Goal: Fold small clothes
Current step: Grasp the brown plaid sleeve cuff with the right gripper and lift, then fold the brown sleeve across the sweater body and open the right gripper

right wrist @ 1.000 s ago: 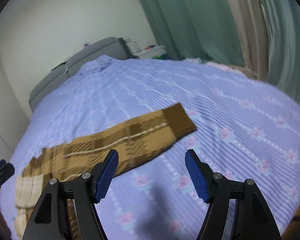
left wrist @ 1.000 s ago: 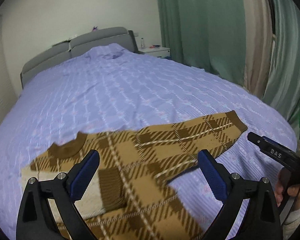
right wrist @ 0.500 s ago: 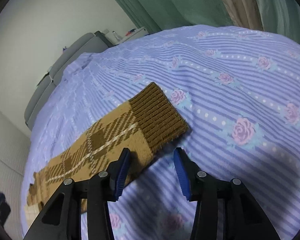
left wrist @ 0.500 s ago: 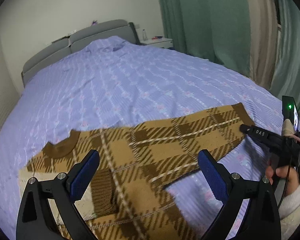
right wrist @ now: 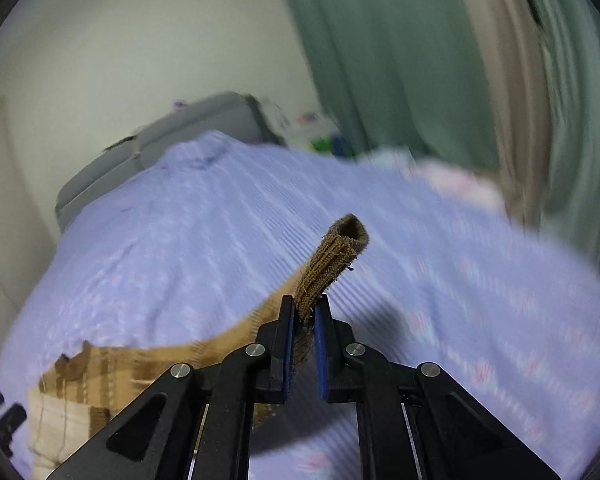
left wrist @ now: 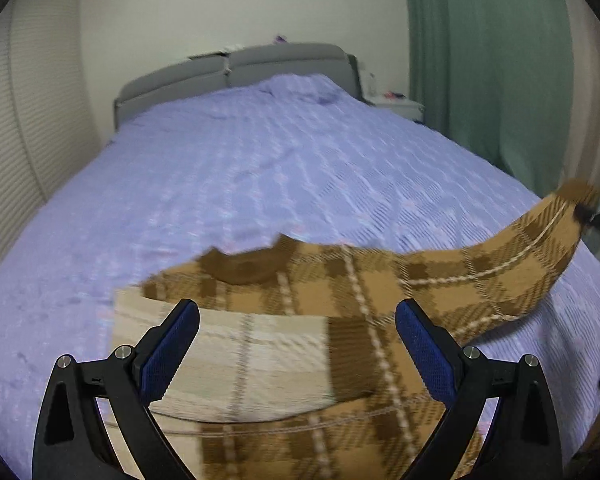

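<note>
Across the lilac bedspread [left wrist: 260, 168], right gripper [right wrist: 305, 320] pinches the sweater's cuff [right wrist: 332, 256], left gripper [left wrist: 296, 344] hangs wide; shallow bite could slip.

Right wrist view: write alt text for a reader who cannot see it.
The right gripper is shut on the ribbed brown cuff of a plaid sweater sleeve, lifting it off a lilac floral bedspread. The sweater's body lies lower left; a grey headboard and green curtains stand behind.
</note>
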